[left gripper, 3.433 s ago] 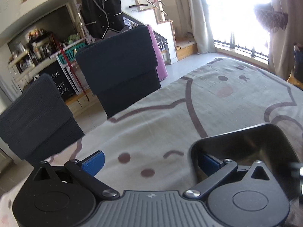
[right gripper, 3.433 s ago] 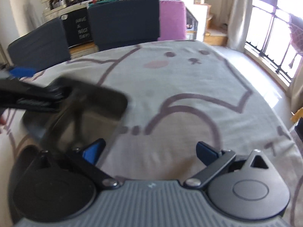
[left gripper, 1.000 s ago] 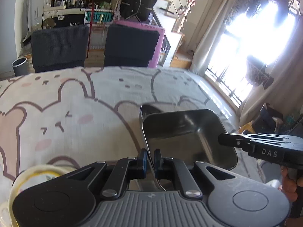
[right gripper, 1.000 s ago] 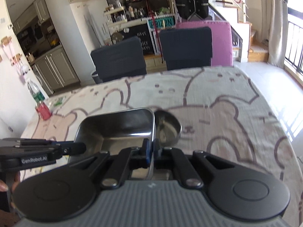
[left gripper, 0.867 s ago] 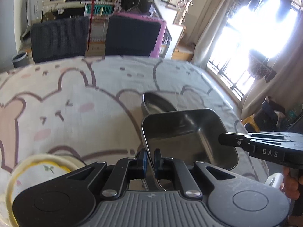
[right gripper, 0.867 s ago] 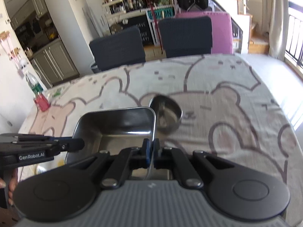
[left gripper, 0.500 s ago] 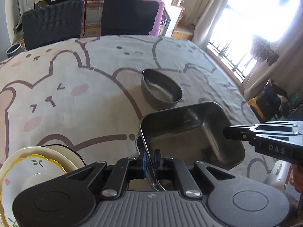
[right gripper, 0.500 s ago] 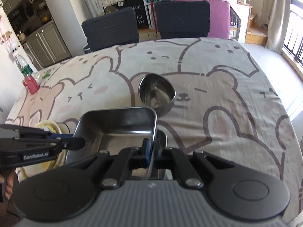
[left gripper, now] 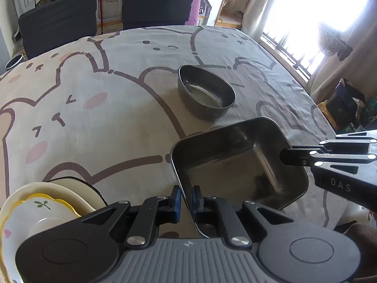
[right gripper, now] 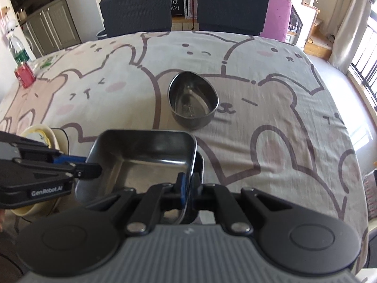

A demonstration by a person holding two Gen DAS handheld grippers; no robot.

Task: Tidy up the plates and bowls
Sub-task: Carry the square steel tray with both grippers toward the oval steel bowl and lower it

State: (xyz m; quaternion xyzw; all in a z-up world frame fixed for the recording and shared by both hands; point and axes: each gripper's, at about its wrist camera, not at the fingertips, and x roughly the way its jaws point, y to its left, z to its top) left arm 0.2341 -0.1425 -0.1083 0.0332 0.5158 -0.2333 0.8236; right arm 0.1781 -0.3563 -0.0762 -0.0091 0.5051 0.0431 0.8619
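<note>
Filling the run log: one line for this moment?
left gripper: shut on square steel tray | right gripper: shut on tray | oval bowl: on table

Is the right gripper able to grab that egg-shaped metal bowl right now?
Probably not yet. The right gripper is shut on the square metal tray's rim, as is the left gripper. The egg-shaped bowl sits unblocked beyond on the tablecloth.

Two black handheld grippers — blue pads, grey ribbed bases.
Left gripper (left gripper: 186, 200): silver screws, "GenRobot.AI" label; right gripper (right gripper: 187, 187): "DAS" lettering — same build.
</note>
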